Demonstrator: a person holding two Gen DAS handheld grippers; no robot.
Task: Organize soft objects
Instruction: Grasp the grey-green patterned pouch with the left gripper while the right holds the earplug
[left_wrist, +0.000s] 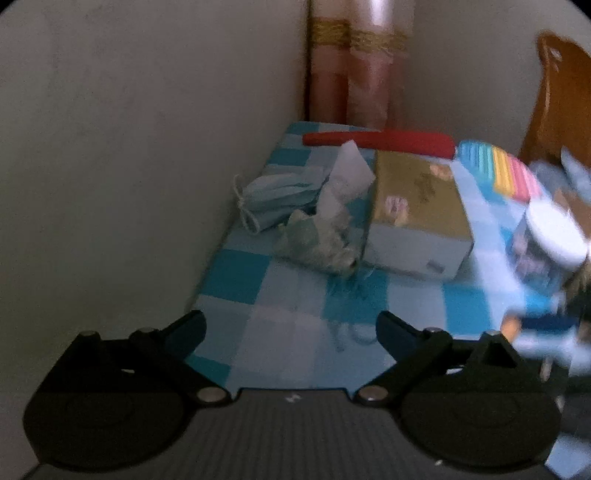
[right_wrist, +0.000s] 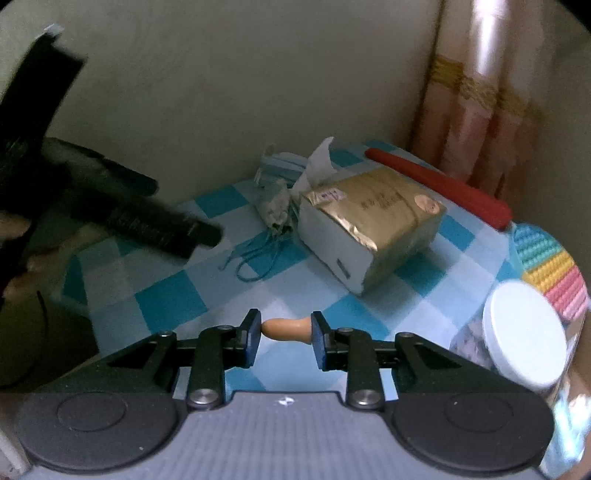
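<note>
Right gripper (right_wrist: 286, 334) clamps a small tan, pear-shaped soft piece (right_wrist: 286, 329) crosswise between its blue pads, above the blue-and-white checked tablecloth (right_wrist: 170, 302). What the tan piece is exactly, hard to say (smooth, narrower at one end).

Left gripper (left_wrist: 291, 332) has its jaws spread wide, nothing between them, only tablecloth (left_wrist: 277, 295) showing in the gap. In the right wrist view it appears as a dark blurred shape (right_wrist: 122, 206) at the left, over the table edge.

Soft things sit in the far corner by the wall: a light-blue face mask (left_wrist: 273, 199) with its ear loops against the wall (left_wrist: 110, 147), a crumpled grey-green cloth pouch (left_wrist: 317, 243) just in front of it with thin blue strings (right_wrist: 255, 258) trailing onto the cloth, and a tissue pack with a gold top (left_wrist: 417, 218) touching the pouch, one white tissue (left_wrist: 347, 173) sticking up from it.

Behind the pack lies a long red stick-like thing (left_wrist: 388, 142) (identity unclear). To the right, a pad with rainbow-coloured stripes (left_wrist: 498, 170) and a jar with a white lid (right_wrist: 524, 332), the jar close beside the right gripper. Pinkish curtain (left_wrist: 358, 74) hangs in the corner; a wooden chair back (left_wrist: 557, 103) shows at the right edge. Right side of the left wrist view is blurred.
</note>
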